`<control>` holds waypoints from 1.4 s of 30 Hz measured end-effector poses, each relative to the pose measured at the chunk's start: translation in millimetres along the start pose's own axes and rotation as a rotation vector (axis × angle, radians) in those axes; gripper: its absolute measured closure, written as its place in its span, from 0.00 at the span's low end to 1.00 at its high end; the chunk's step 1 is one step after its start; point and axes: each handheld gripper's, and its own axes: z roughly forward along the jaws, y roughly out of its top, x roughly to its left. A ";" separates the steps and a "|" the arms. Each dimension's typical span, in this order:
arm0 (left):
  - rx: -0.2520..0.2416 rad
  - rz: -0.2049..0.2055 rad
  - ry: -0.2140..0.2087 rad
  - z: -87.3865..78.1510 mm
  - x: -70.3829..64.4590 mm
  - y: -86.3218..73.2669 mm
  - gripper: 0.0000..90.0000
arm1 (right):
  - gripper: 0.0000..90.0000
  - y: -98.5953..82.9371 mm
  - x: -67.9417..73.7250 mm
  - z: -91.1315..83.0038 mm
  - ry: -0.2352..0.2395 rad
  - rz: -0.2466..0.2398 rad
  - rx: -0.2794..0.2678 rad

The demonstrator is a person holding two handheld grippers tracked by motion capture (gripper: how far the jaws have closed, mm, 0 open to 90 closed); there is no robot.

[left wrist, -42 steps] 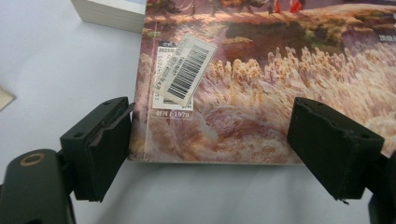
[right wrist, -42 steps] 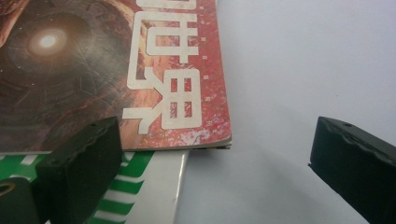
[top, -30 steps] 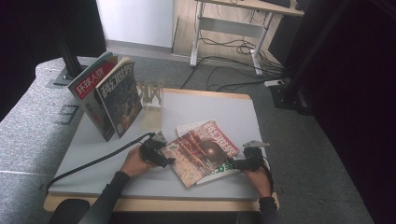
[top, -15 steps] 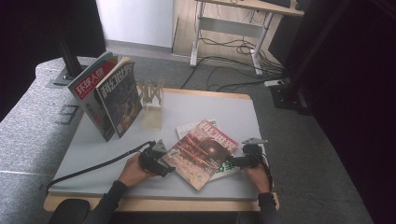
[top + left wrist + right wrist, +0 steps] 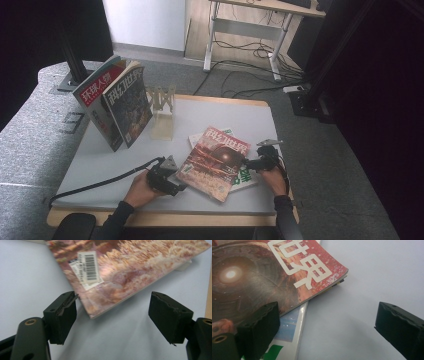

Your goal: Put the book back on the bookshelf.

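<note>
A red magazine (image 5: 215, 157) with large white characters lies askew on a white and green magazine (image 5: 246, 176) at the table's front middle. My left gripper (image 5: 176, 180) is open at its near left corner. In the left gripper view the barcoded corner of the red magazine (image 5: 120, 272) points into the gap of that gripper (image 5: 112, 312), with a shadow under it. My right gripper (image 5: 251, 162) is open at the right edge of the stack. In the right gripper view one jaw of this gripper (image 5: 329, 322) stands over the red cover (image 5: 262, 272) and the white and green magazine (image 5: 287, 336); the other is over bare table.
Two more magazines (image 5: 112, 100) stand upright at the back left beside a pale wooden rack (image 5: 161, 107). The grey table top (image 5: 215, 112) has a wooden front edge (image 5: 165, 218). A black cable (image 5: 100, 182) trails left from my left gripper.
My left gripper has drawn back toward the near edge of the table. The red magazine has turned slightly on the lower one. My right gripper has barely shifted.
</note>
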 end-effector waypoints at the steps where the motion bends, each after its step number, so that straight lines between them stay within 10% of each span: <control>1: -0.008 -0.007 0.005 -1.5 1.1 0.4 0.25 | 0.06 -0.4 0.6 -0.9 0.002 -0.001 -0.001; 11: -0.034 -0.056 0.123 -1.9 21.0 5.7 0.29 | 0.06 -5.5 -0.4 -7.9 0.025 0.016 -0.015; 42: -0.074 -0.083 0.113 8.1 22.2 -7.7 0.35 | 0.03 3.7 10.0 10.3 0.228 0.084 0.003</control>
